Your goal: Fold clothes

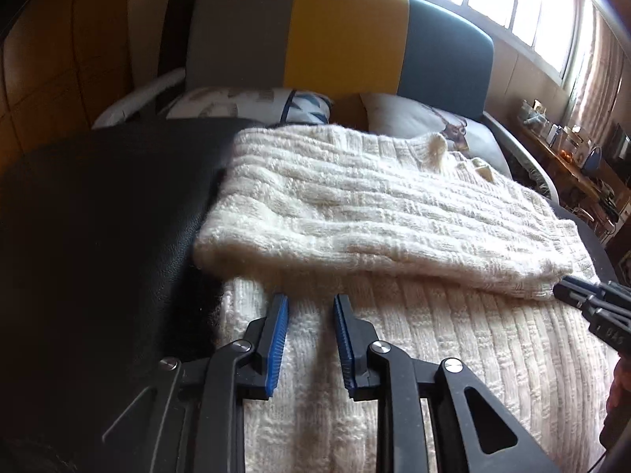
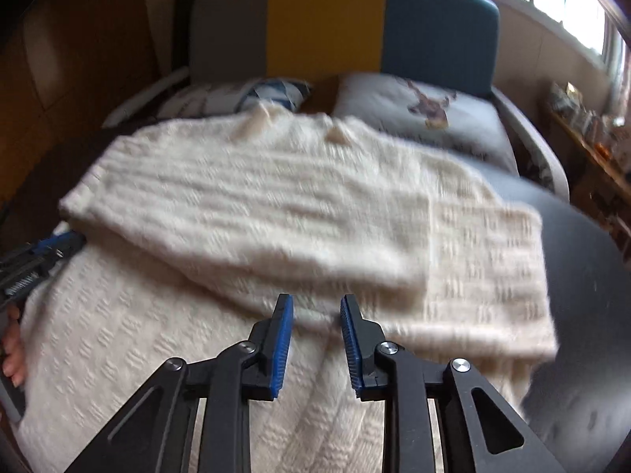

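Observation:
A cream knitted sweater [image 1: 355, 205] lies spread on a black mat [image 1: 98, 216], with a sleeve folded across its body. My left gripper [image 1: 311, 303] hovers open just above the sweater's lower left part, blue pads apart with nothing between them. In the right wrist view the same sweater [image 2: 276, 205] looks blurred. Over its lower middle my right gripper [image 2: 316, 301] is open and empty, close to the folded sleeve's edge. The right gripper's fingers [image 1: 591, 303] show at the right edge of the left wrist view. The left gripper's fingers [image 2: 35, 260] show at the far left of the right wrist view.
Behind the sweater lie two pillows [image 1: 252, 106] [image 1: 426, 122] against a grey, yellow and blue headboard [image 1: 343, 39]. A cluttered wooden shelf [image 1: 572, 157] runs under the window at the right. A hand [image 2: 14, 351] shows at the left edge.

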